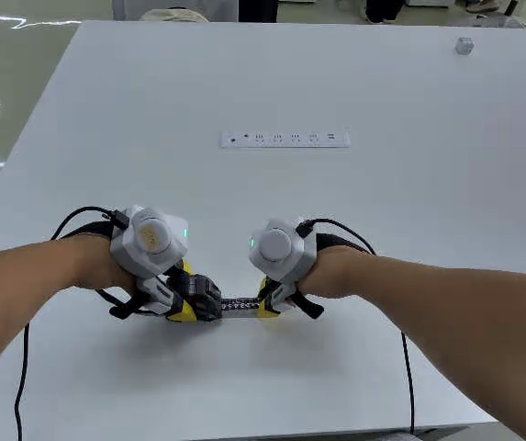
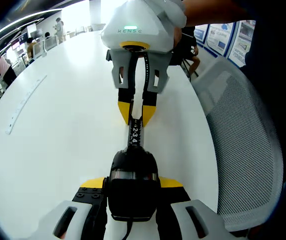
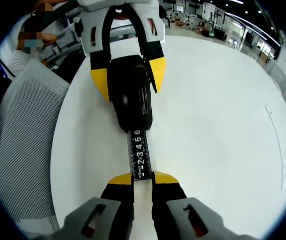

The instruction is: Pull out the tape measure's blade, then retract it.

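Note:
A black tape measure case (image 1: 201, 297) sits near the front edge of the white table, and my left gripper (image 1: 182, 306) is shut on its sides. In the left gripper view the case (image 2: 133, 182) lies between yellow-tipped fingers (image 2: 94, 183). A short stretch of blade (image 1: 240, 302) with numbers up to about 6 runs to the right. My right gripper (image 1: 268, 304) is shut on the blade's end. The right gripper view has the blade (image 3: 139, 155) running from its fingertips (image 3: 120, 179) to the case (image 3: 130, 100).
A white power strip (image 1: 285, 139) lies flush in the middle of the table. A small grey object (image 1: 464, 46) sits far back right. Black cables (image 1: 403, 358) trail from both grippers over the near edge. A mesh chair (image 2: 242, 140) stands beside the table.

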A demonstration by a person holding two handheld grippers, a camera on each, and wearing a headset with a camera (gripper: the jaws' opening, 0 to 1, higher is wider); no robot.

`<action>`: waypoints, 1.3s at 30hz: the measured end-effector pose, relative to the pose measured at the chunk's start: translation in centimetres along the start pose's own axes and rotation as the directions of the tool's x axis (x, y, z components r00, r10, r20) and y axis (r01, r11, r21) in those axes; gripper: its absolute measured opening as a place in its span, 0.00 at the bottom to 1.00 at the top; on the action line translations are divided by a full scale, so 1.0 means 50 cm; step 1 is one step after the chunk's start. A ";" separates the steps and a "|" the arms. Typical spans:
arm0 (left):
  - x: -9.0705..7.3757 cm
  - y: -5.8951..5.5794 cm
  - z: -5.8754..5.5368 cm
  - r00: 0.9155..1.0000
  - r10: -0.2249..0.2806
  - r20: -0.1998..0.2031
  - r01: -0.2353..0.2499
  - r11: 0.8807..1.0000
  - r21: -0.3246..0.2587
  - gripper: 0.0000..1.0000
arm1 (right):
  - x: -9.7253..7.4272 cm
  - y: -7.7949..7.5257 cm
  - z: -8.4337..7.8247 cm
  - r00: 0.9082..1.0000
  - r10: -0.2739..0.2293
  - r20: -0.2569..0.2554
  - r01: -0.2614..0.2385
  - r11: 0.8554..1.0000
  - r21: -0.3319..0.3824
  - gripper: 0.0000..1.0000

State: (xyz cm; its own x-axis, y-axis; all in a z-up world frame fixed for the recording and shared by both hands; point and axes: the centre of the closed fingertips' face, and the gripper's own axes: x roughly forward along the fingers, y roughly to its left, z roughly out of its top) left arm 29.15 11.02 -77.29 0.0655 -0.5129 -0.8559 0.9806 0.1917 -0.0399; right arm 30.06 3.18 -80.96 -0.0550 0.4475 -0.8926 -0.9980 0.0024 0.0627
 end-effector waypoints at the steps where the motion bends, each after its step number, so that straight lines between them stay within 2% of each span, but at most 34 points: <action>1: 0.000 0.000 0.000 1.000 -0.001 -0.002 0.001 1.000 0.000 0.34 | -0.001 0.001 -0.001 1.000 0.000 0.000 0.000 1.000 0.001 0.11; 39: 0.004 0.003 -0.001 1.000 0.003 0.000 -0.003 1.000 -0.002 0.34 | -0.022 -0.004 -0.038 1.000 -0.005 -0.015 0.006 1.000 0.019 0.11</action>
State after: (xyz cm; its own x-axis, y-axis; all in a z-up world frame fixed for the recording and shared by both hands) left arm 29.28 10.98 -77.47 0.0686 -0.5119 -0.8563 0.9801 0.1948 -0.0380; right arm 30.25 1.02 -80.85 -0.0501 0.4343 -0.8994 -0.9975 0.0224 0.0664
